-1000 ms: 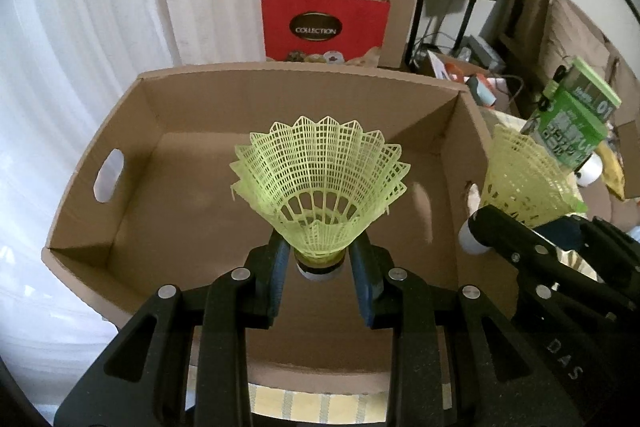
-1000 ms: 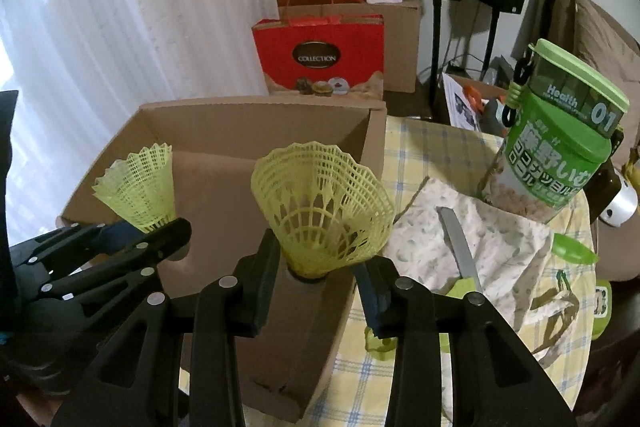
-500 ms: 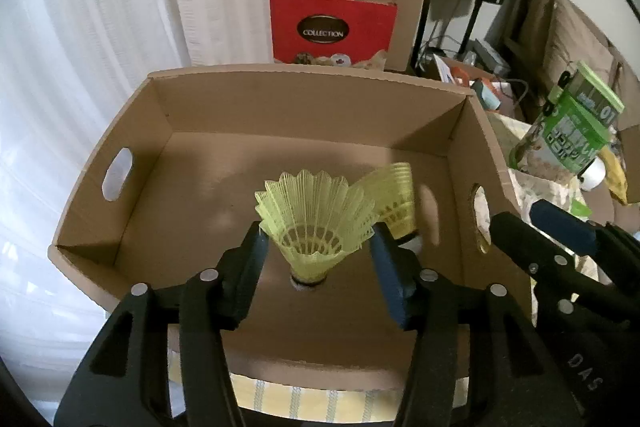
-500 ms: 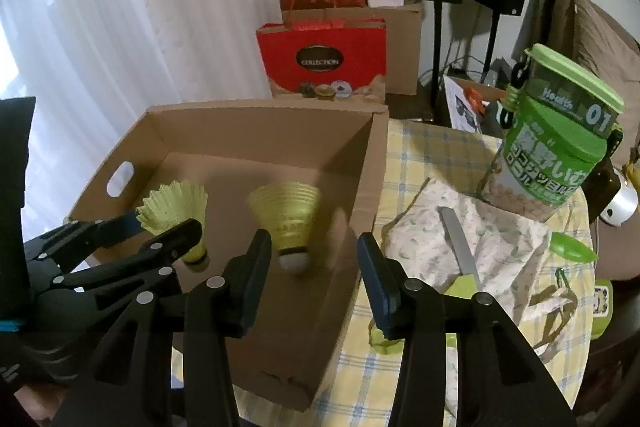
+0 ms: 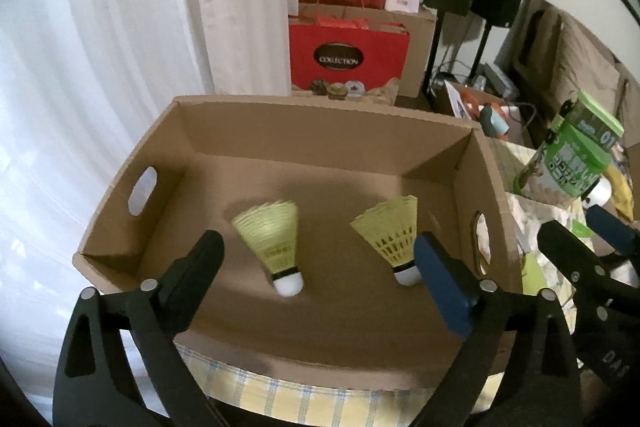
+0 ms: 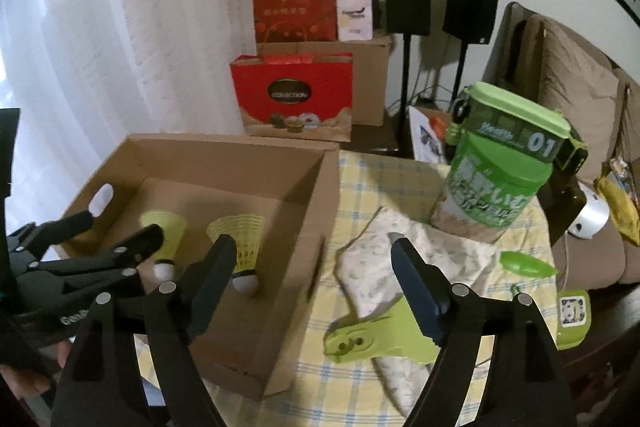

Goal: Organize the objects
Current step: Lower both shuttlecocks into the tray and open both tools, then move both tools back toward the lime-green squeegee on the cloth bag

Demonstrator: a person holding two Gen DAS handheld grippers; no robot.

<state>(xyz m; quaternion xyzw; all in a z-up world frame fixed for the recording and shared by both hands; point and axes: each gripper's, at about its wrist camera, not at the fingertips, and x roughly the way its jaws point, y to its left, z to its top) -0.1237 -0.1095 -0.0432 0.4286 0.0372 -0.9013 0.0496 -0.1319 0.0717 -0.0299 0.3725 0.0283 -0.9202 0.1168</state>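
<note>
Two yellow-green shuttlecocks lie on the floor of the open cardboard box [image 5: 320,103], corks toward me: one at the left [image 5: 276,239] and one at the right [image 5: 394,231]. My left gripper [image 5: 318,243] hangs above the box's near wall. Its jaws are opening wide, and nothing touches the pads. My right gripper [image 6: 313,243] hovers over the box's right wall [image 6: 316,187], jaws opening and empty. In the right wrist view the two shuttlecocks [image 6: 170,235] [image 6: 242,239] sit beyond the left gripper [image 6: 120,225].
To the right of the box, on a checked tablecloth, lie a patterned cloth [image 6: 400,259], a green-handled knife [image 6: 380,339] and a tall green jar [image 6: 496,179]. Red gift bags [image 6: 292,95], speakers and a sofa stand behind.
Both grippers let go of their shuttlecocks, which dropped onto the box floor. Both sets of jaws spread wide, and the right gripper rose a little.
</note>
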